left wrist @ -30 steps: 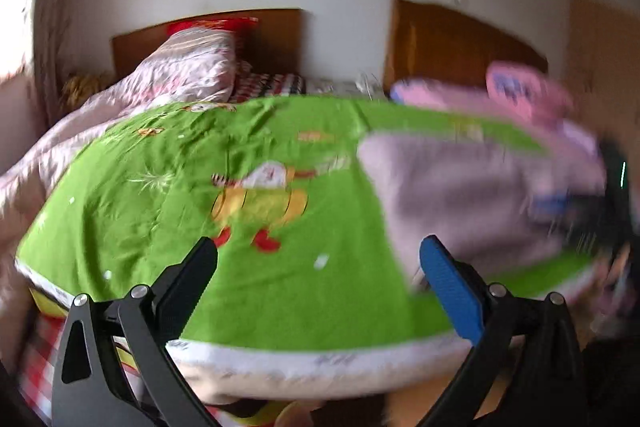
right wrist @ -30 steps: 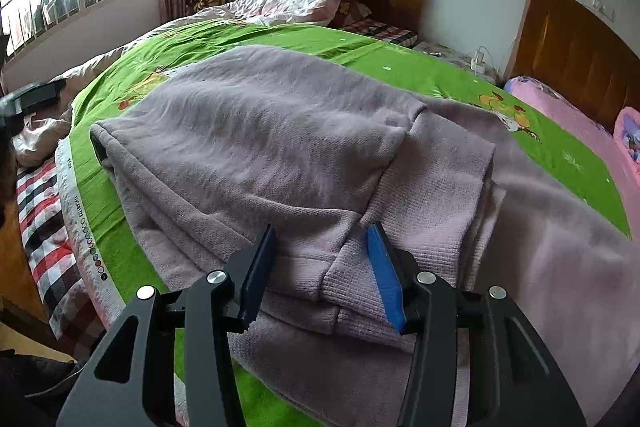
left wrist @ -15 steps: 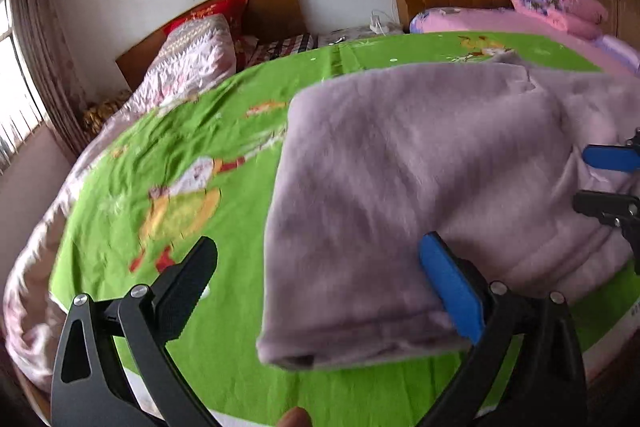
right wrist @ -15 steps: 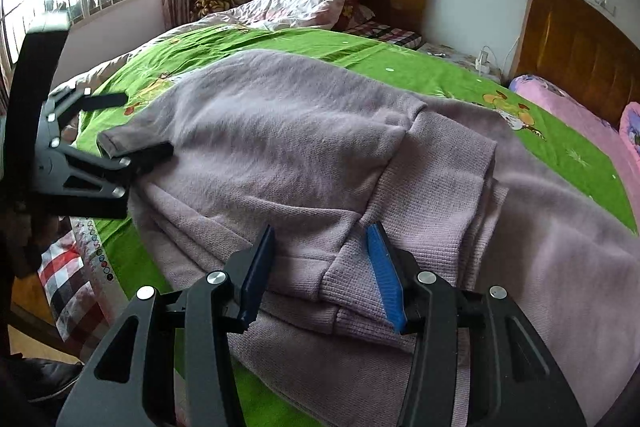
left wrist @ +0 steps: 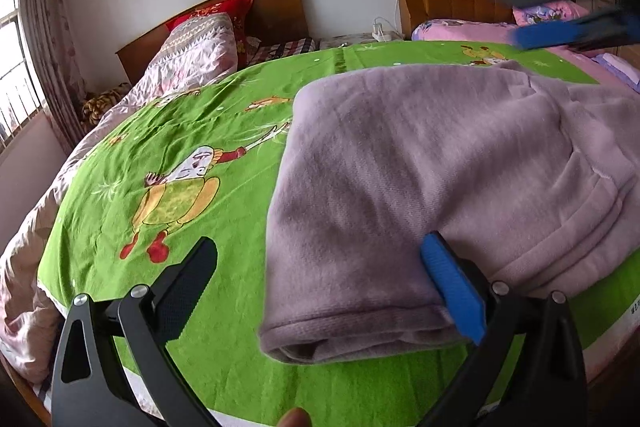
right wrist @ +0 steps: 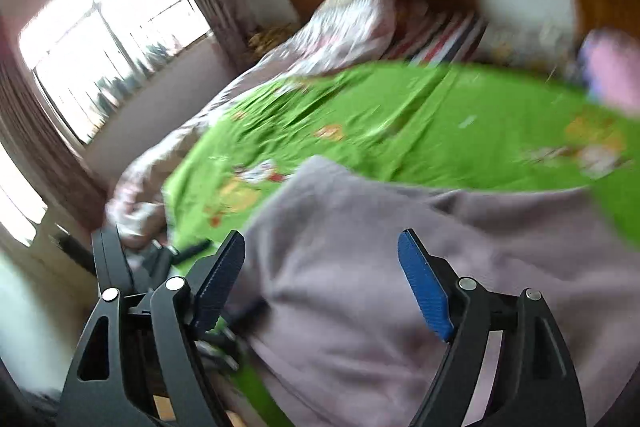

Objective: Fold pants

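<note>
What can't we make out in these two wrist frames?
- Right wrist view: heavy motion blur; pants folds and bedspread print unreadable.
- Left wrist view: right gripper smeared at the top right edge; its jaws are opening, nothing visible between them.
- Left wrist view: pants' far right side cut off by the frame edge.
- Left gripper open astride the pants' corner; contact unclear.

I can read no text anywhere here. The white border (left wrist: 624, 315) of the green bedsheet (left wrist: 224, 163), at the foot of the bed just right of my pants, carries a short line of small dark print, too tiny to make out. The cartoon figure on that sheet bears no lettering.
</note>
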A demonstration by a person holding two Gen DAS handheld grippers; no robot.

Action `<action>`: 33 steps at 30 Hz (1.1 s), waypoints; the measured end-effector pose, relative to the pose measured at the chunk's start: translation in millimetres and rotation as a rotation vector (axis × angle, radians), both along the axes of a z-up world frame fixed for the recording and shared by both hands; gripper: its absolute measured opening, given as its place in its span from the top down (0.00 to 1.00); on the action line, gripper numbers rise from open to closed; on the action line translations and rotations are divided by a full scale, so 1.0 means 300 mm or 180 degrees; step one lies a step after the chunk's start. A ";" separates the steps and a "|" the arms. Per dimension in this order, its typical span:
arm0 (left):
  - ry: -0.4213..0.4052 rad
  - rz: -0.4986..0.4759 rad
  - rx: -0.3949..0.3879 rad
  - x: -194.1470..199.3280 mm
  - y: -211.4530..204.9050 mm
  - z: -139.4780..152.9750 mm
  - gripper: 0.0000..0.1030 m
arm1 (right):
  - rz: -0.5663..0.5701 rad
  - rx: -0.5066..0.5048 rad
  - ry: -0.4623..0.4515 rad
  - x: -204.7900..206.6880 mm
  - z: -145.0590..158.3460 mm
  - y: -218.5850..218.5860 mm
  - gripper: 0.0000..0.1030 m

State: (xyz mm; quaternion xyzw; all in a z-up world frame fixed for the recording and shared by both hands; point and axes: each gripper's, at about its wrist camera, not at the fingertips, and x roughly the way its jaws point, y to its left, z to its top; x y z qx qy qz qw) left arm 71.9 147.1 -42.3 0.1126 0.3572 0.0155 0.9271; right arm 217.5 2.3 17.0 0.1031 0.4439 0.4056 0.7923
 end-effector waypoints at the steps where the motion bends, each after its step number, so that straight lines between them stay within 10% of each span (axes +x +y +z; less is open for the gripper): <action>1: 0.0004 -0.0003 0.0007 0.001 -0.001 0.001 0.01 | 0.0060 0.0074 0.0188 0.038 -0.030 0.021 0.25; 9: 0.0007 -0.0017 -0.0092 0.000 0.010 -0.001 0.01 | -0.0379 0.0114 0.0503 0.206 -0.177 0.029 0.29; 18: 0.0010 0.0006 -0.0101 0.002 0.017 -0.003 0.01 | -0.0151 -0.0014 -0.0209 -0.036 0.009 -0.055 0.13; 24: -0.0011 0.0054 -0.0031 -0.015 0.007 0.088 0.01 | -0.0494 -0.0233 0.0246 0.041 -0.127 -0.142 0.21; 29: -0.0099 -0.0199 -0.0533 0.057 0.039 0.299 0.01 | -0.0386 -0.0022 -0.0414 -0.118 -0.006 -0.226 0.17; 33: 0.0346 -0.0719 -0.0839 0.256 -0.055 0.302 0.01 | -0.0010 -0.0363 -0.0643 -0.276 -0.024 -0.165 0.17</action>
